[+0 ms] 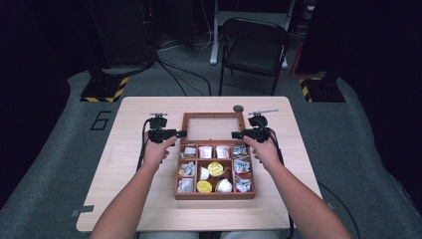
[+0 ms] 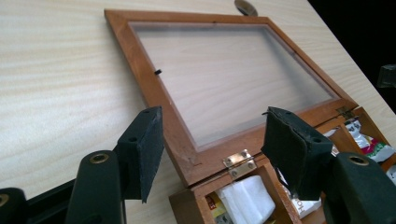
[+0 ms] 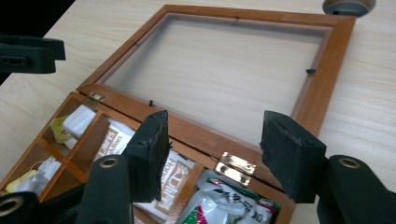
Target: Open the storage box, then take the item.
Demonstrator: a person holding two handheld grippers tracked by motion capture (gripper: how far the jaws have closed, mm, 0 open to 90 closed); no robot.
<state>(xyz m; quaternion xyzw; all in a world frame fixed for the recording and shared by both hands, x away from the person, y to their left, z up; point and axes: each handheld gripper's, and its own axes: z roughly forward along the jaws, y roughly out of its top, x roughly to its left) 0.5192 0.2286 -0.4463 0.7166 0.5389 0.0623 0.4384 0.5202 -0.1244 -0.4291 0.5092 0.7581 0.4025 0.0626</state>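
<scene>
Pale wood-grain bench (image 1: 149,209) stands on grey carpet (image 1: 45,189) in a dark room, with a black folding chair (image 1: 254,47) behind it and yellow-black striped stand bases at the far corners. At mid-bench sits the wooden box (image 1: 215,195), its glazed lid (image 1: 213,128) thrown back flat behind it. The left gripper (image 1: 180,133) and right gripper (image 1: 234,134) hover at the lid's two side rails, fingers (image 2: 144,149) released and gripping nothing, the hinges (image 3: 236,167) showing between them. Packets and cups fill the compartments; their print is too small to read. A small dark disc (image 1: 238,108) beyond the lid is hard to make out.
</scene>
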